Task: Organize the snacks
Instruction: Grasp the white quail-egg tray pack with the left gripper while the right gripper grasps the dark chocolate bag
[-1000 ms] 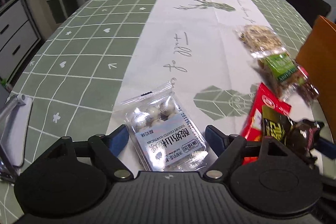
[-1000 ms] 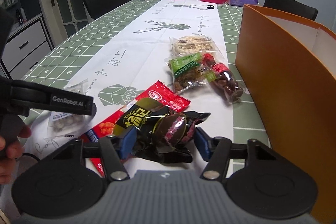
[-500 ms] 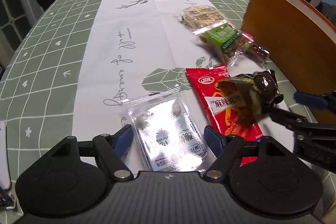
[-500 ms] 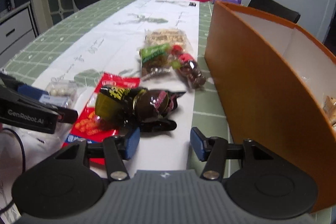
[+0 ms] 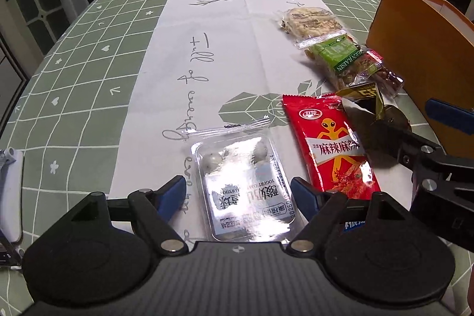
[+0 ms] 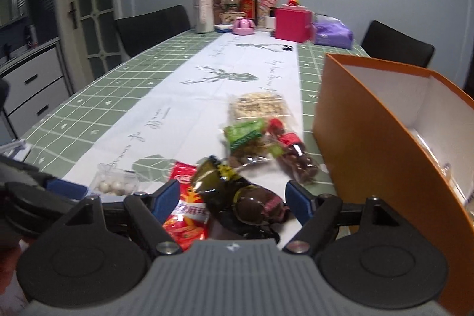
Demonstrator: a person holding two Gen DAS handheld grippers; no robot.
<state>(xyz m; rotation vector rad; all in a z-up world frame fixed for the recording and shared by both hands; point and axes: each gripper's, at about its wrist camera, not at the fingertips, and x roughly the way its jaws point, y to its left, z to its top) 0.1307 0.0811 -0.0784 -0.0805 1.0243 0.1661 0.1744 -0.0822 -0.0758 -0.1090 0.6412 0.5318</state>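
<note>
At 12 o'clock from the right gripper (image 6: 232, 187), lying between its fingers: dark wrapped snack (image 6: 243, 200), partly over the red packet (image 5: 331, 144). Jaws spread wider than a second ago, both pads clear of the wrapper, so not gripped and probably needing a fresh close before any lift. Orange box (image 6: 370, 144) at 2 o'clock, near wall high, open top above; snack not yet inside.

Left gripper (image 5: 237, 185) also wide open, straddling the clear tray pack (image 5: 237, 156) as before, pads apart from it on both sides. View swung round since a second ago, bringing the box to 2 o'clock.

Room: bare tablecloth (image 5: 207, 49) from 9 to 12 o'clock. Crowded at 1 to 3 o'clock, with the raisin pack (image 5: 334, 52) and other packets just beside the box wall. Grippers close together; risk of bumping on a sideways move.
</note>
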